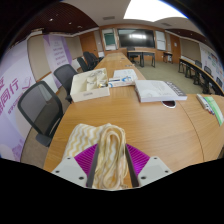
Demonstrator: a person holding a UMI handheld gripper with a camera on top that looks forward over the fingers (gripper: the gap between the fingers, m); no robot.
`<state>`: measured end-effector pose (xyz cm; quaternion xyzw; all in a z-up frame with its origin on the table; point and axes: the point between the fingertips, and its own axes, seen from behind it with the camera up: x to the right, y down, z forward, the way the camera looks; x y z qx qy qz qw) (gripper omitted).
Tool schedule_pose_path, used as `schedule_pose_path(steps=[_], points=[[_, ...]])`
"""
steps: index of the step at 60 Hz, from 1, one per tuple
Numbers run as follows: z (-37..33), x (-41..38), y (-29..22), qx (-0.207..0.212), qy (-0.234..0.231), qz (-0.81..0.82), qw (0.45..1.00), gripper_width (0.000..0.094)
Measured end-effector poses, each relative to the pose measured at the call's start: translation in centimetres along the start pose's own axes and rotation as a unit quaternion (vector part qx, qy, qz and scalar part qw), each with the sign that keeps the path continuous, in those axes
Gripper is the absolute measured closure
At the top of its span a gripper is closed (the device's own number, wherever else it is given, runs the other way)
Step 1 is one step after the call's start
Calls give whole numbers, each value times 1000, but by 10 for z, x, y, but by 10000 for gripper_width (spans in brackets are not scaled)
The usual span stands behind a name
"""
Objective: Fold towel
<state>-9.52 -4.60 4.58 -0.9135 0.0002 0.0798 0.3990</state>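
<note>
A beige, cream-striped towel [108,150] lies bunched on the wooden table [160,125], its near part gathered into a thick fold that runs up between my fingers. My gripper [111,165] is shut on this fold; the purple pads [85,158] press it from both sides. The rest of the towel spreads flat on the table just beyond the fingers, to the left.
A second cream cloth [90,84] lies in a pile further along the table. A stack of papers or a flat white box [158,90] sits to the right of it. Black office chairs [40,105] line the table's left side. A screen [136,38] hangs on the far wall.
</note>
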Motion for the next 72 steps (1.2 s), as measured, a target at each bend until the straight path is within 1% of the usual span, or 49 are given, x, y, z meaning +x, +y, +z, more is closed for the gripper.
schedule_pose_path(steps=[3, 4, 5, 7, 13, 24, 38, 47, 58, 72], points=[[-10, 13, -4, 5, 12, -8, 1000, 154], [-14, 16, -6, 8, 16, -11, 1000, 88], [-18, 20, -7, 10, 20, -12, 1000, 61], [-23, 23, -13, 15, 24, -18, 999, 84], [-63, 25, -17, 34, 34, -27, 998, 79], [-144, -2, -13, 59, 42, -56, 996, 84], [-262, -35, 18, 91, 59, -58, 992, 87], [-324, -52, 43, 95, 71, -60, 991, 84], [-368, -66, 56, 107, 70, -65, 990, 85], [-381, -68, 61, 110, 73, -79, 988, 87]])
